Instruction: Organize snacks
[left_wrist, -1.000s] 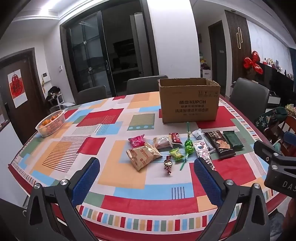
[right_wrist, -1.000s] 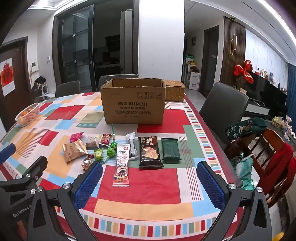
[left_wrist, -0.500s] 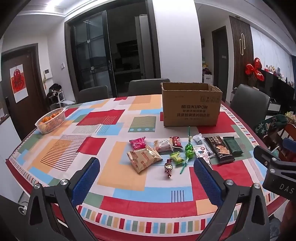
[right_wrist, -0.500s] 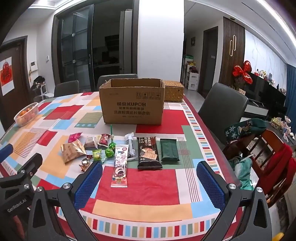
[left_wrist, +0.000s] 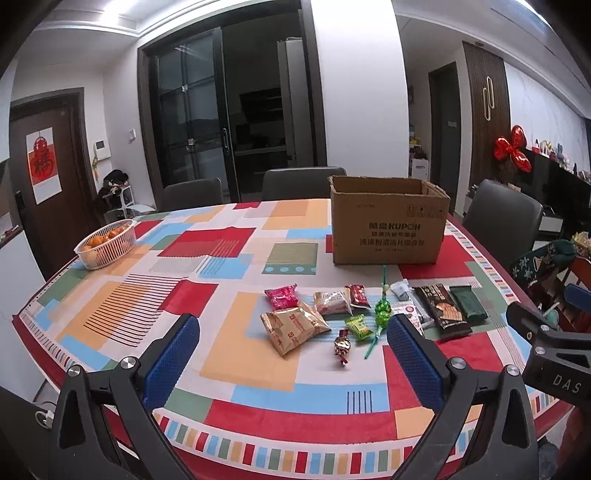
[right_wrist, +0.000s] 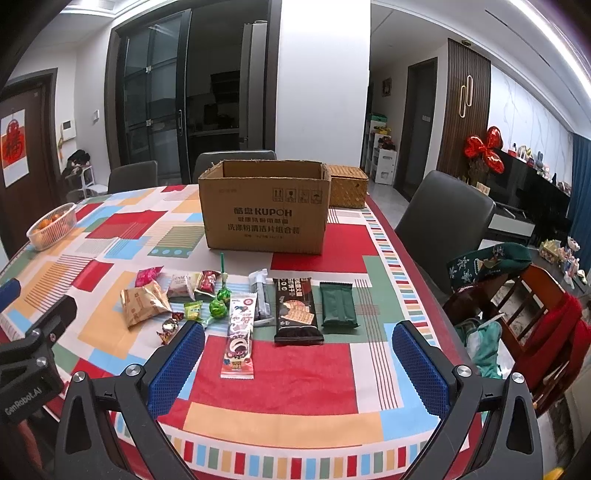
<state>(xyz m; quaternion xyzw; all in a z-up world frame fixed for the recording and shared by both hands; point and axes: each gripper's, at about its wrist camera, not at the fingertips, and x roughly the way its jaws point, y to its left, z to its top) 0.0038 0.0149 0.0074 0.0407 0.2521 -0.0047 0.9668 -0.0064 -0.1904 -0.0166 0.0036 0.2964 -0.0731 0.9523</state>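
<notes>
Several snacks lie in a row on the patterned tablecloth: a gold packet (left_wrist: 293, 326), a pink packet (left_wrist: 282, 296), green lollipops (left_wrist: 382, 310), a black biscuit pack (right_wrist: 296, 310), a dark green pack (right_wrist: 338, 304) and a long white-pink pack (right_wrist: 240, 328). An open cardboard box (left_wrist: 388, 230) stands behind them, also in the right wrist view (right_wrist: 264, 212). My left gripper (left_wrist: 291, 363) is open and empty above the table's near edge, in front of the gold packet. My right gripper (right_wrist: 297, 365) is open and empty, in front of the black pack.
A white basket of oranges (left_wrist: 105, 248) sits at the table's far left. A woven basket (right_wrist: 347, 186) stands behind the box. Grey chairs (right_wrist: 443, 221) ring the table. A wooden chair with clothes (right_wrist: 535, 314) is at the right.
Both grippers have drawn back and risen slightly, so the snacks sit a little farther away. Nothing on the table has moved.
</notes>
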